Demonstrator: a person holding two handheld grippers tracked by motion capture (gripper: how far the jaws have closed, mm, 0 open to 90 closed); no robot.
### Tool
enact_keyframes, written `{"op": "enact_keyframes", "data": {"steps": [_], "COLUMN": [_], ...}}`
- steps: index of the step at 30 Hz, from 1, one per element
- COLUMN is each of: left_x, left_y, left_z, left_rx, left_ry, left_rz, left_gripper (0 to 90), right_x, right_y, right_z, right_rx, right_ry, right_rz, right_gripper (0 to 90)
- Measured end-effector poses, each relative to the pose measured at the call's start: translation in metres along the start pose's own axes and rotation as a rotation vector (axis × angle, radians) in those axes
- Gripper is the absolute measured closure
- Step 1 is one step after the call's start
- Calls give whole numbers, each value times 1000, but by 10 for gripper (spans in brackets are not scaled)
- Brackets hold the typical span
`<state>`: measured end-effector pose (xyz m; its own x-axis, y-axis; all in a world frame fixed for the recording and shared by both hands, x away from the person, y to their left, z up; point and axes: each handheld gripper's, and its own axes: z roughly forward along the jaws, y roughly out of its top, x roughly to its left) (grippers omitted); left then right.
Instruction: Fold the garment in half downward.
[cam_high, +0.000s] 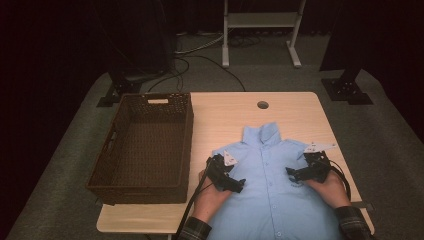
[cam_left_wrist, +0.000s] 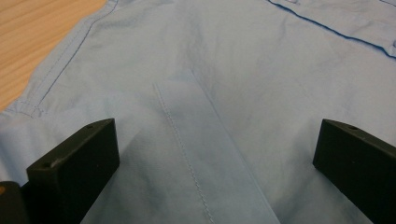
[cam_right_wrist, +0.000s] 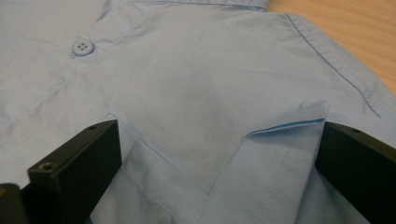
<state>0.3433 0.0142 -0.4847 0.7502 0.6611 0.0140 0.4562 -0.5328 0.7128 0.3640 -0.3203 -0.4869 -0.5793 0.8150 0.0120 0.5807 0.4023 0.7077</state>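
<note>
1. I see the light blue shirt (cam_high: 272, 187) lying flat on the wooden worktop (cam_high: 220, 120), collar pointing away from me, its lower part running off the near edge of the high view.
2. My left claw (cam_high: 239, 184) sits over the shirt's left chest area, pointing inward toward the button line. In the left gripper view its jaws stand spread wide, with a stitched flap of cloth (cam_left_wrist: 196, 154) lying between them, untouched by either jaw.
3. My right claw (cam_high: 291, 172) rests over the shirt's right chest, also pointing inward. Its jaws are spread too; in the right gripper view a folded corner of fabric (cam_right_wrist: 285, 140) lies just beside the right-hand jaw, and I cannot tell whether they touch.
4. A button (cam_right_wrist: 83, 46) shows farther off on the placket in that same view.
5. A dark woven basket (cam_high: 145, 150) stands on the worktop's left part, just beside the shirt's sleeve.
6. A round hole (cam_high: 262, 105) marks the worktop's far edge.
</note>
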Motion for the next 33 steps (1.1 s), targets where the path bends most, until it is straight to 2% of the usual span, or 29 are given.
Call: {"op": "enact_keyframes", "data": {"steps": [9, 23, 33], "left_x": [-6, -8, -17], "left_y": [-5, -7, -15], "left_z": [-5, -7, -16], "left_rx": [-1, 0, 1], "left_ry": [-3, -5, -9], "left_rz": [2, 6, 6], "left_gripper": [0, 0, 0], "right_x": [8, 11, 21], "right_y": [-7, -8, -15], "right_z": [-6, -8, -14], "right_rx": [0, 0, 0], "right_ry": [0, 0, 1], "right_rz": [-1, -2, -3], "right_gripper": [0, 0, 0]}}
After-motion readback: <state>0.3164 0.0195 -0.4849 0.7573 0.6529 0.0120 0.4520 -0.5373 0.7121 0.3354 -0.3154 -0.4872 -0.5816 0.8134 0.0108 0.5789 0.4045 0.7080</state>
